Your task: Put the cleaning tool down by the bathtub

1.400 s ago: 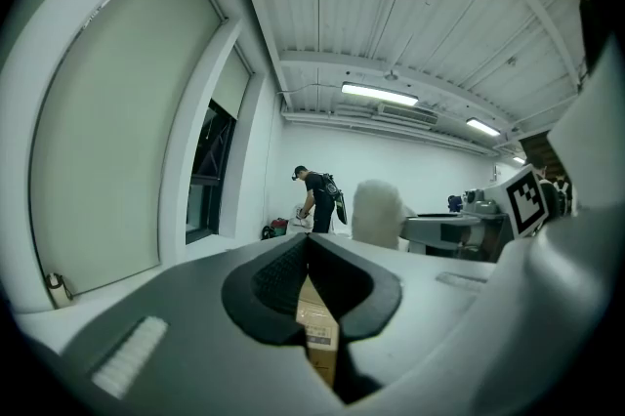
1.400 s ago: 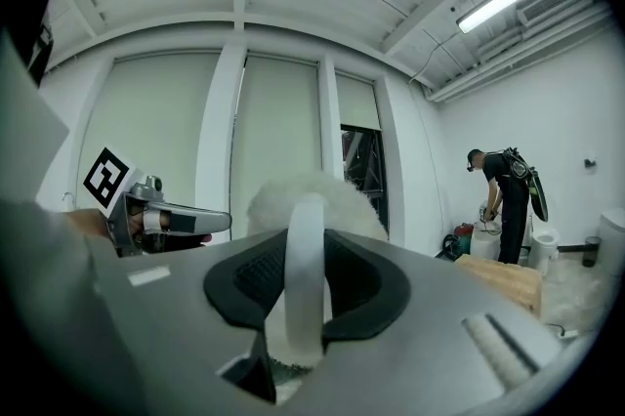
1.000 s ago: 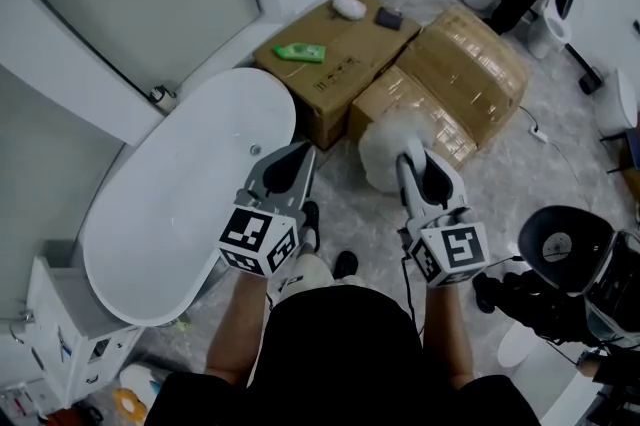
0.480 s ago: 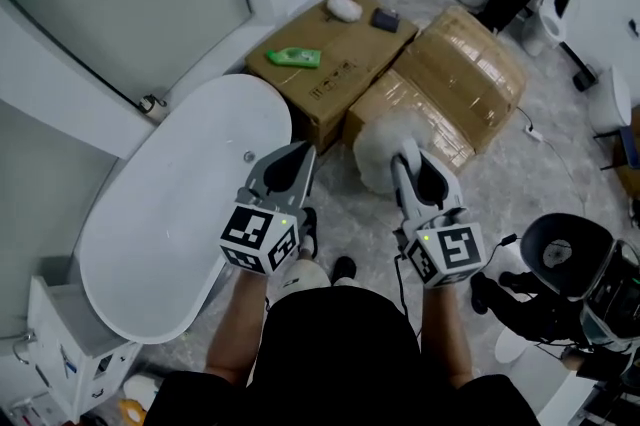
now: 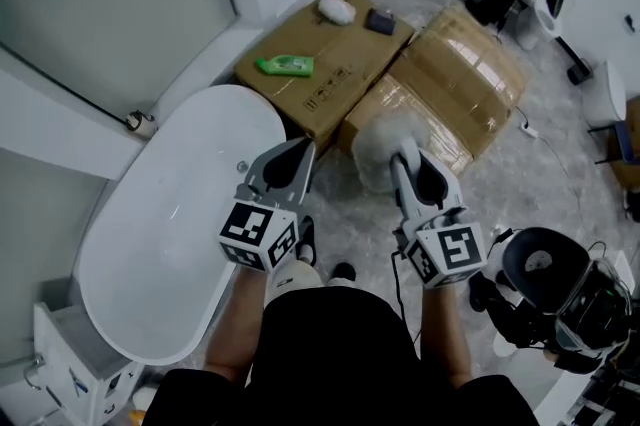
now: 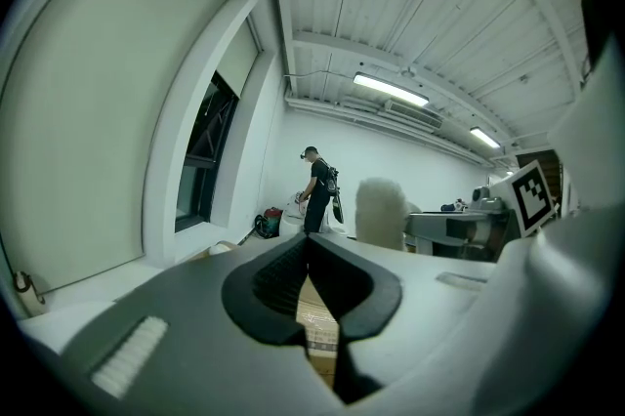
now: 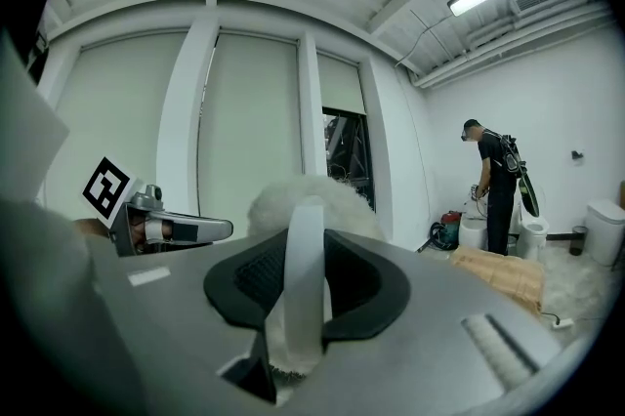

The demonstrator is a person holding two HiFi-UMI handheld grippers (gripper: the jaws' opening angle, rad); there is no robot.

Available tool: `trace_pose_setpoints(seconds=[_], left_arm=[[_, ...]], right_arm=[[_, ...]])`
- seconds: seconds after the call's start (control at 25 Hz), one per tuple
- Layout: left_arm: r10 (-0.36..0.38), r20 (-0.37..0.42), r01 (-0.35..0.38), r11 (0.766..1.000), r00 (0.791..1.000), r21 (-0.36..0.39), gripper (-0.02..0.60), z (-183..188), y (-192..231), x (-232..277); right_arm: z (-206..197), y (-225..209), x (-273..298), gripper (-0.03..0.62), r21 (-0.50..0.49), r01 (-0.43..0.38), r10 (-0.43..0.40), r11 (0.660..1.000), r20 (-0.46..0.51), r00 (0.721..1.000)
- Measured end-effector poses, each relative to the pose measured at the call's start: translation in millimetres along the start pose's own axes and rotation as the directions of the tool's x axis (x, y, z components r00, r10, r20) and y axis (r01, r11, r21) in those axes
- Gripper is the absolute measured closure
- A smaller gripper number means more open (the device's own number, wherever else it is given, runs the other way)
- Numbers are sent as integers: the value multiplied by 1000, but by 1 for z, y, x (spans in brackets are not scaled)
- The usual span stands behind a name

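1. The right hand-held gripper (image 5: 405,154) was closed partway, its jaws pinching the flat white handle (image 7: 303,277) of the fluffy white round-headed cleaning tool (image 5: 372,146). The tool was held aloft over the grey marbled floor (image 5: 345,219), near the end of the white oval bathtub (image 5: 170,244).
2. The left hand-held gripper (image 5: 300,149) had its jaws together and held nothing.
3. To do the step well, the tool should probably be lowered to bare floor just beside the tub. It should stay clear of the brown cardboard boxes (image 5: 320,64), and the jaws should part only once the fluffy head rested.
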State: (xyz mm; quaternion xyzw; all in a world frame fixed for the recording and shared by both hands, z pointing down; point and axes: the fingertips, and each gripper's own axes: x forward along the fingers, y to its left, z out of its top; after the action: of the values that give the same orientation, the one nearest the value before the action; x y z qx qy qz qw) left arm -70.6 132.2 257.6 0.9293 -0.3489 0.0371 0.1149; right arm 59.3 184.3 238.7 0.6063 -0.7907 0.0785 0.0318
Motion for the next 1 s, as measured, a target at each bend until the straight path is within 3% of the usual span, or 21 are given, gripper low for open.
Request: trace_pose_setpoints(seconds=[0.56,1.0], left_arm=[[-109,-2,109,994,994,-2,584,22,48,61],[-123,-9,123,992,992,13,584,28,97,65]], right_arm=[[16,-13,66,494,-17,77,-77,997,-7,997],[19,-2,109,494,-13,119,-119,993,11,993]])
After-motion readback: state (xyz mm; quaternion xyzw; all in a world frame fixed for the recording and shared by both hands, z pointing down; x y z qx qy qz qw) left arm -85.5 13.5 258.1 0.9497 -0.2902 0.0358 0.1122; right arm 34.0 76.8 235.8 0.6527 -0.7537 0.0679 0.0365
